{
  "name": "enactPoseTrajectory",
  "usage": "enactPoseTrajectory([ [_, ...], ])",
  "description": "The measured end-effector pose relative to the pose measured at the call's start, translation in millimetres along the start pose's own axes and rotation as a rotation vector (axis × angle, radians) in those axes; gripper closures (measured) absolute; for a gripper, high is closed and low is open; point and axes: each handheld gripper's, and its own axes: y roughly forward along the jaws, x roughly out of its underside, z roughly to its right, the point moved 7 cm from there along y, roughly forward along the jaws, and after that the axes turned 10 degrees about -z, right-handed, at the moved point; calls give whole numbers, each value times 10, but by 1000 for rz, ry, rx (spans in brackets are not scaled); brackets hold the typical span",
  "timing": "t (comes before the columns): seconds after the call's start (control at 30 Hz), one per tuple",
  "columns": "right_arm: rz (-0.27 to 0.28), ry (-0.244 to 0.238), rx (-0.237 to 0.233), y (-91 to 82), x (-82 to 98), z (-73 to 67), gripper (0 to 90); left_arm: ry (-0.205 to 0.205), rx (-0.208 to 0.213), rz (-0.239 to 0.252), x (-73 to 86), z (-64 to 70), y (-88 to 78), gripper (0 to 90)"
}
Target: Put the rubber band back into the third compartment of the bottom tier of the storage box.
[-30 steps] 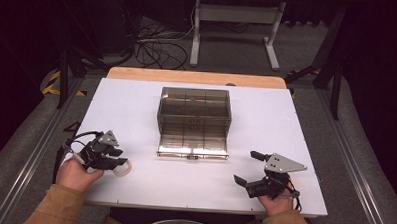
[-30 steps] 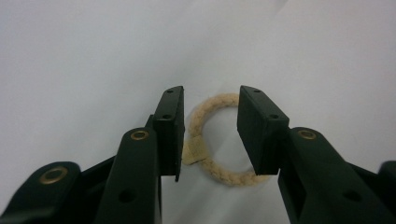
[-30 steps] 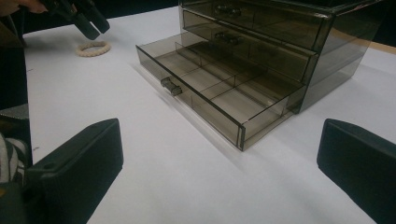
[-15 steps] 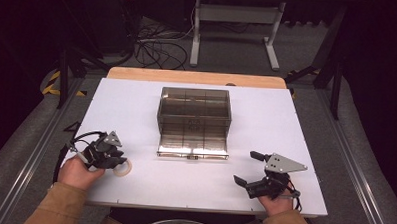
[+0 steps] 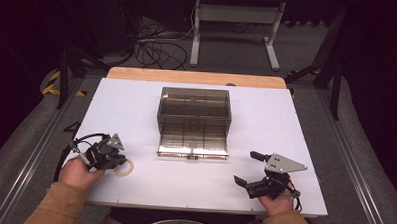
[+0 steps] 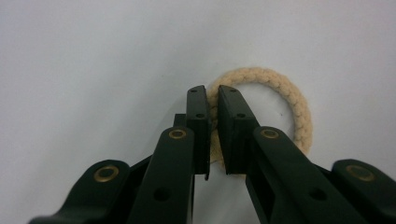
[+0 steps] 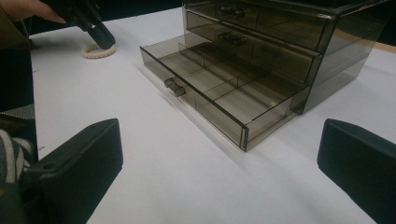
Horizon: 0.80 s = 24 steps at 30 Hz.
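**Gripping a rope ring beside an open drawer unit**

Pinching the near side of a cream rope ring (image 6: pixel 275 100), the left gripper (image 6: pixel 212 100) has its two black jaws drawn almost together, with the braided cord caught in the narrow slot between them. The ring lies flat on the white worktop (image 5: pixel 131 109), and most of its loop shows beyond and to one side of the jaw tips. From above, the left gripper (image 5: pixel 115 161) sits near the worktop's front left corner, held by the person's left hand (image 5: pixel 77 172), and the ring (image 5: pixel 123 167) lies just beside it toward the middle of the front edge.

A smoke-tinted clear drawer unit (image 5: pixel 194 109) stands at the middle of the worktop, somewhat nearer the far edge. Its bottom drawer (image 5: pixel 193 143) is pulled out toward the person; the drawers above it are pushed in. The right gripper view shows the open drawer (image 7: pixel 219 88) split by thin walls into compartments, with a small handle (image 7: pixel 174 87) on its front wall. The compartments look bare.

The right gripper (image 5: pixel 247 167) rests near the front right corner of the worktop, well apart from the drawer unit, in the person's right hand (image 5: pixel 277 202). Its jaws stand wide apart with nothing between them, and they point toward the unit. A grey three-cornered plate (image 5: pixel 284 164) sits on top of it.
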Motion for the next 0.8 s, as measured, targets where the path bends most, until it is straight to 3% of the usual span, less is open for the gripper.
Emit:
enactPoseTrajectory([
  [0.4,-3,-1,1,5,2,1,8,-7,-7,0,-4,1,-16,849],
  [0.8,-8,2,11,10,7,10,9,-69,-32,94,-17,-59,-163,852],
])
